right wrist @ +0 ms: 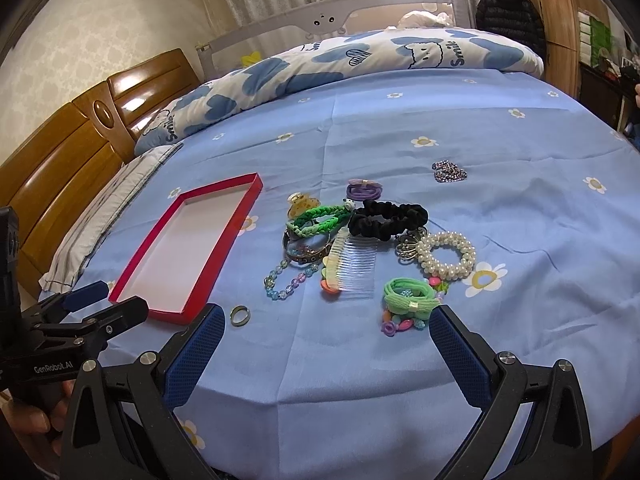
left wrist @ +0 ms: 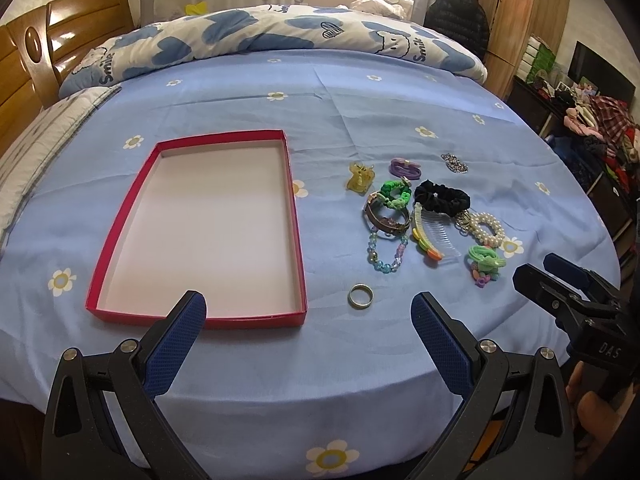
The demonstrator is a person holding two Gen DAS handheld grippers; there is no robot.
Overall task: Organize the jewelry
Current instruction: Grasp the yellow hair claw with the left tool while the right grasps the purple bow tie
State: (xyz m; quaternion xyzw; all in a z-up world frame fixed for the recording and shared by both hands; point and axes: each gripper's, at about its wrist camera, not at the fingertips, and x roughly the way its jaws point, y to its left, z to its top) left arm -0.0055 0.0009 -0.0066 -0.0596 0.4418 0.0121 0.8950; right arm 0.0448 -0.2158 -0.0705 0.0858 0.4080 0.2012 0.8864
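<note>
On the blue flowered bedsheet [left wrist: 248, 92] a shallow red tray [left wrist: 294, 216] with a pale floor lies near the front edge of the bed, nothing in it. To its right the jewelry is bunched together: a black scrunchie [right wrist: 388, 218], a pearl bracelet [right wrist: 448, 260], a clear comb [right wrist: 354, 266], a green braided band [right wrist: 320, 218], a beaded bracelet [left wrist: 386, 254] and a light green hair tie [right wrist: 408, 298]. A metal ring [left wrist: 361, 297] lies alone just beside the tray's near right corner, and a small chain [right wrist: 450, 172] sits apart, farther back. The left gripper [left wrist: 308, 322] hangs over the front edge with its fingers spread wide and holding nothing; the right gripper [right wrist: 326, 338] is likewise released, near the hair tie.
</note>
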